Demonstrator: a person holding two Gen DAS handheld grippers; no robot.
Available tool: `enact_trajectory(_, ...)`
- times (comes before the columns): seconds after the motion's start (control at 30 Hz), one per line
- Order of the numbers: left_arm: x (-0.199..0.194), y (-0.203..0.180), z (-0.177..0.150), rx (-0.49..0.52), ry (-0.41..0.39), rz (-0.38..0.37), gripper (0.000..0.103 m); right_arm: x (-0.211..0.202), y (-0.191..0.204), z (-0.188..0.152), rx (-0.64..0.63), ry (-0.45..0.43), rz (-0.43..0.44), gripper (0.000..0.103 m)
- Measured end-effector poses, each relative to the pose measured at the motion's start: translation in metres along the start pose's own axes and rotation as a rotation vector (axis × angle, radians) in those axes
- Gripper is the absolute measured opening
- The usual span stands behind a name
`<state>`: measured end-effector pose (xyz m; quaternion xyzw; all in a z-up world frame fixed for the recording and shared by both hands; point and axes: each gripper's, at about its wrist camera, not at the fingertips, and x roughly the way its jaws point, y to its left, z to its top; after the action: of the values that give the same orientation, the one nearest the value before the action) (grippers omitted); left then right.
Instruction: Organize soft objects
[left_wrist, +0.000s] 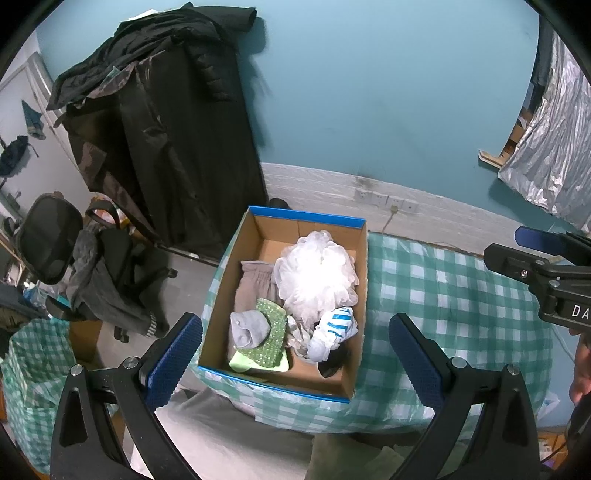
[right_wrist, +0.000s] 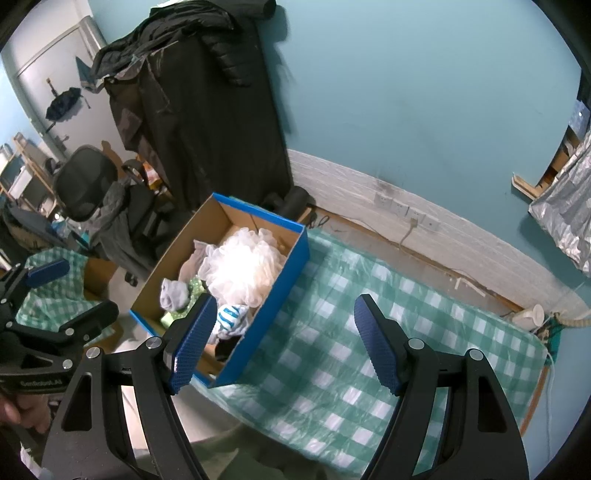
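Soft objects lie packed in a cardboard box (left_wrist: 360, 295) on the checked-cloth bench (left_wrist: 443, 295): white mesh pouf (left_wrist: 317, 277), beige cloth (left_wrist: 251, 284), green sponge (left_wrist: 275, 332), striped sock (left_wrist: 334, 328), grey sock (left_wrist: 247, 326). Both the left gripper (left_wrist: 295, 354) and right gripper (right_wrist: 284, 339) hang released, empty.

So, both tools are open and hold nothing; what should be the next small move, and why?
Probably draw both tools back and stop. The soft things, such as the white bath pouf, grey sock and striped sock, already lie inside the box, and the checked cloth beside it shows nothing left to pick.
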<state>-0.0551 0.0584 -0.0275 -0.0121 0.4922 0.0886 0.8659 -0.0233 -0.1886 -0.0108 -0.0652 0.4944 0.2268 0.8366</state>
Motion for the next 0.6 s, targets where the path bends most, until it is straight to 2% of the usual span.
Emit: enact_trajectory(0.6, 0.0013, 0.0078, -0.0016, -0.027, 0.012, 0.010, 0.102, 0.0040, 0.0067, 0.0045, -0.017, 0.015, 0.011, 0.076)
